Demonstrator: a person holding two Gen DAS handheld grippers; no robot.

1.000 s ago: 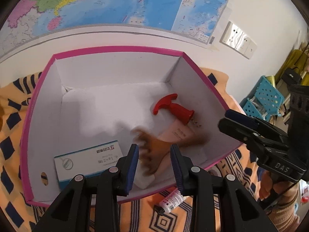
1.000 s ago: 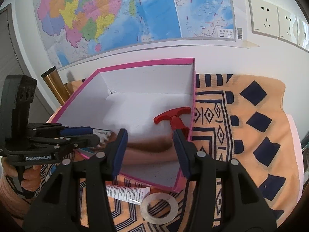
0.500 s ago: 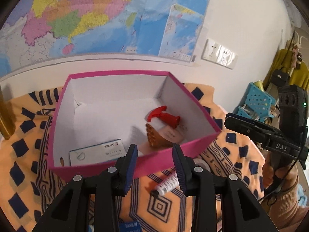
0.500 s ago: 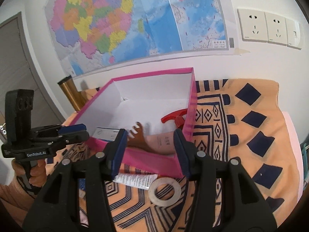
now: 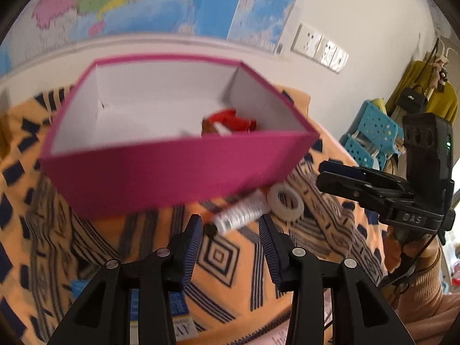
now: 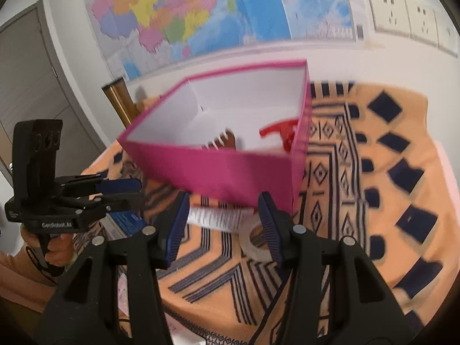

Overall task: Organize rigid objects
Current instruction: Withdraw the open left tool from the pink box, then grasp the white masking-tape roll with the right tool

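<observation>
Distance has opened between both tools and the pink box (image 5: 172, 172), which a second ago filled each view. Left gripper (image 5: 230, 240), now clear of the rim and empty, has its jaws spreading over the patterned cloth (image 5: 287, 281) with the white tube (image 5: 241, 211) just ahead. Inside the box lie the brown comb (image 6: 227, 142) and red handle (image 6: 280, 132), so that drop looks finished. Right gripper (image 6: 222, 221) hangs parted, grasping nothing, above the tube and tape ring (image 5: 285, 201), probably the next pieces to collect.
</observation>
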